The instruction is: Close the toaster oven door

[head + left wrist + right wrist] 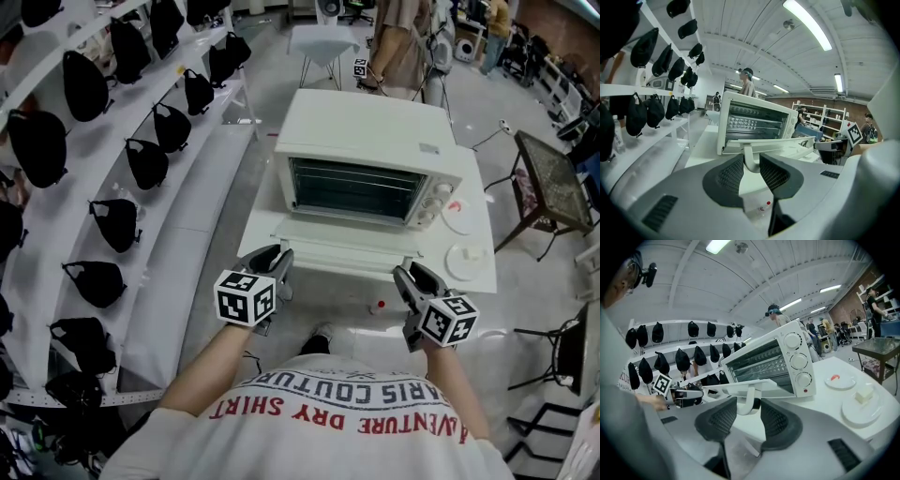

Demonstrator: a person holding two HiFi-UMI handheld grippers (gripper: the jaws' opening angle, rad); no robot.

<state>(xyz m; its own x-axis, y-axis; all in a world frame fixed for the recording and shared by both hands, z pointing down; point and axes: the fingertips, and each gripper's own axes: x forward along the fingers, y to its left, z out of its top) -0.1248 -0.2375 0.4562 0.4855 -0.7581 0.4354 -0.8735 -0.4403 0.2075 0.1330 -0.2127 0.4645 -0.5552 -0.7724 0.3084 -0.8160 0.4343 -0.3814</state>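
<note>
The white toaster oven (375, 159) stands on a white table (258, 225). Its door (342, 246) hangs open toward me, about level. My left gripper (277, 261) is at the left end of the door's front edge. In the left gripper view its pads close on the white door handle's left post (749, 157). My right gripper (410, 278) is at the right end. In the right gripper view the handle's curved right end (746, 404) sits between the pads, touching both. The oven's rack and three knobs (798, 361) show behind it.
Two white plates (466, 259) (458, 217) lie on the table right of the oven. A small red-capped bottle (377, 307) lies on the floor below the door. White shelves with black caps (122, 225) run along the left. A glass-topped side table (553, 183) stands at right.
</note>
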